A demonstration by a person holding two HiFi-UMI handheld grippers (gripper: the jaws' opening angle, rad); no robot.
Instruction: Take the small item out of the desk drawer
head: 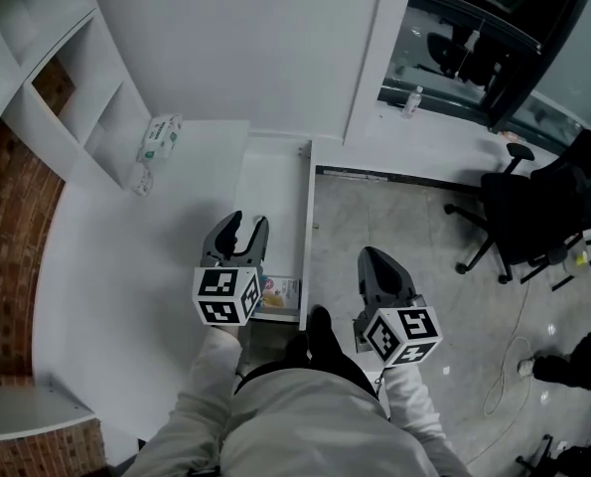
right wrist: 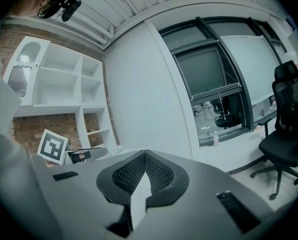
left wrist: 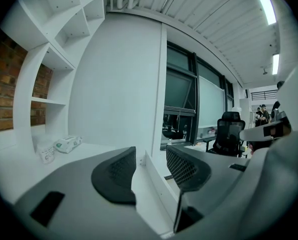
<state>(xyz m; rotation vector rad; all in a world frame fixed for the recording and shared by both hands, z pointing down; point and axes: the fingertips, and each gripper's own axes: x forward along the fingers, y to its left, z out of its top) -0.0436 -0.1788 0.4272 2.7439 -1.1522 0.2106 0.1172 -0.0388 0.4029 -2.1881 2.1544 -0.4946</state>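
small colourful flat item (head: 279,291) lies inside white pulled-out desk drawer (head: 306,217), near end | left claw (head: 247,223) spread, empty, poised over drawer, likely to reach it | right claw (head: 372,258) pinched together, empty, parked right of drawer

Grey tools (head: 245,229), black-white marker cubes (head: 226,296), pale sleeves (head: 204,381)

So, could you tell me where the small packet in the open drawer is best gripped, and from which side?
Probably from straight above, across its side edges: the small packet lies flat near the front of the open drawer, whose walls block a sideways approach. The open left tool hangs nearby.
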